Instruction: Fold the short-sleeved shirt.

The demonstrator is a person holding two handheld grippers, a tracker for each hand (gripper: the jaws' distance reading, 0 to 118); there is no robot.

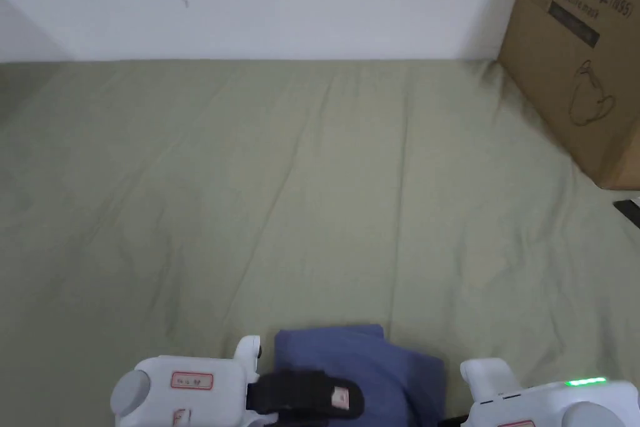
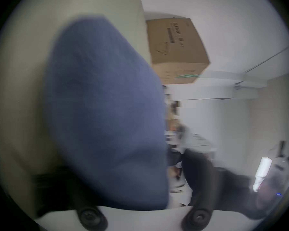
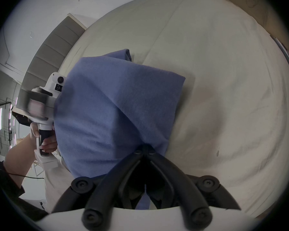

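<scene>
Both jaws of the right gripper (image 3: pixel 144 148) pinch an edge of the folded blue short-sleeved shirt (image 3: pixel 117 111). Jaws of the left gripper (image 1: pixel 312 397) are blurred behind the shirt, so their state cannot be told. That shirt sits between both grippers, at the near edge of the olive sheet (image 1: pixel 281 197), well apart from the cardboard box (image 1: pixel 581 59).

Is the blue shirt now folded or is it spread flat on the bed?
Folded. The blue shirt forms a compact, layered bundle with a diagonal crease, and the right tool pinches one corner.
</scene>
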